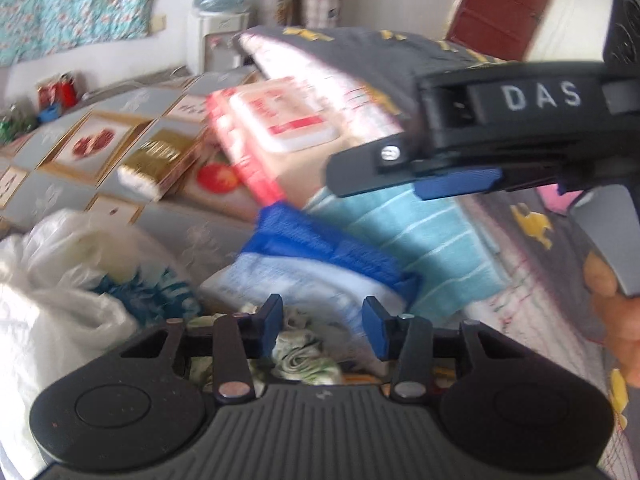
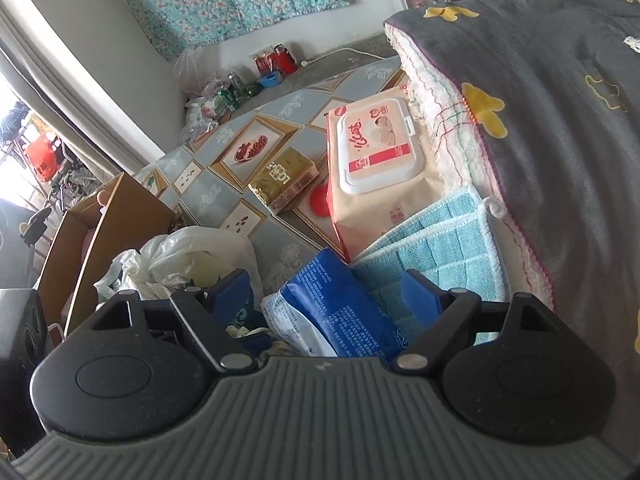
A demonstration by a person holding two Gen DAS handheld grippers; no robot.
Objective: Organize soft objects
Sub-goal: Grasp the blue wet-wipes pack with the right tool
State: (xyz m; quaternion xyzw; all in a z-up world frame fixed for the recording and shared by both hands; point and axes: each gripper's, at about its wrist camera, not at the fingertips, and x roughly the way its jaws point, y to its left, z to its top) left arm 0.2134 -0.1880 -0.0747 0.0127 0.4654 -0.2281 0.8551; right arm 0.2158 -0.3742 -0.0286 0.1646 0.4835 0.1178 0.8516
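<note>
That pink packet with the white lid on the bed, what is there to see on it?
The pink wipes packet is a soft, plastic-looking pouch, peach-pink with red side edges. On top sits a hard white flip lid, shut, carrying a red band, red lettering and a baby's picture. It lies lid-up and tilted, leaning against the folded grey blanket. Its lower end rests at the blue checked towel, and a small gold packet lies beside it on the patterned cover. Neither gripper touches it.

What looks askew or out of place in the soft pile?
The pink wipes pack leans tilted against the folded grey blanket instead of lying flat. The blue packet is slanted too, overlapping the teal towel. No spill or damage visible.
</note>
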